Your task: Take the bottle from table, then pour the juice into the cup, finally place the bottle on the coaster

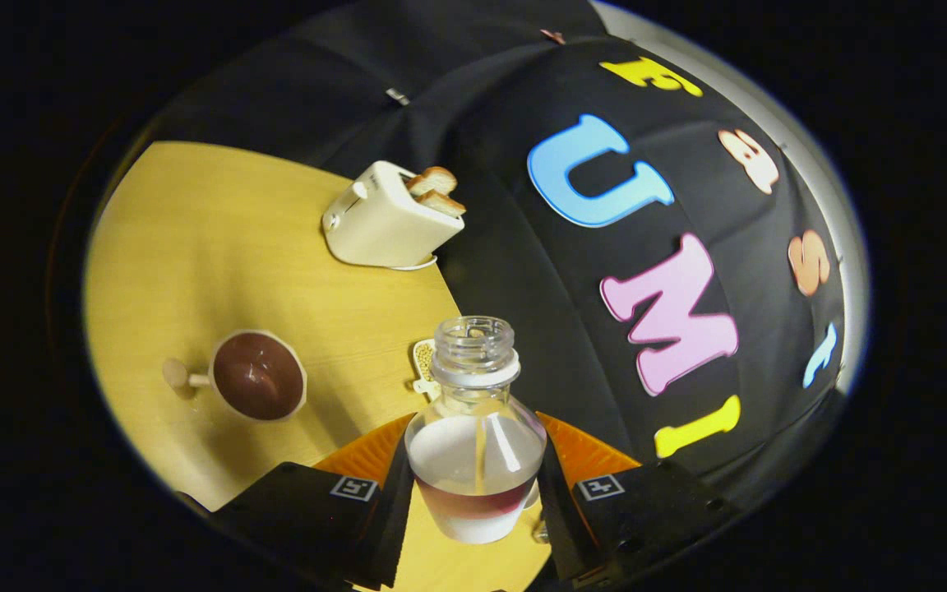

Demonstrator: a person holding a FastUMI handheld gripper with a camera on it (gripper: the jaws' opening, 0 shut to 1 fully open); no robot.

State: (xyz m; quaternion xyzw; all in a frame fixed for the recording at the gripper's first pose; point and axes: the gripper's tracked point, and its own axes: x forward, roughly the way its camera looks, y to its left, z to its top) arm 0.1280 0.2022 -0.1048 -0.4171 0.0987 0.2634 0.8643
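While gripper (473, 493) fingers clamp clear uncapped plastic bottle (474, 427) at lower body, held tilted above wooden table (194, 230), right of brown-lined cup (258, 376): probably light, slick, squeezable; low grip looks sound.

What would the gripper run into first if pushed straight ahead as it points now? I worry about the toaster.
The gripper is shut on the bottle; beyond it lies the booth's cloth wall, probably first. The toaster sits aside; depth unclear.

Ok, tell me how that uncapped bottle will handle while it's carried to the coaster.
The bottle, clamped between the fingers, looks rigid and fairly light, with little juice left. With no cap, tilting may spill. Its smooth clear wall could slip.
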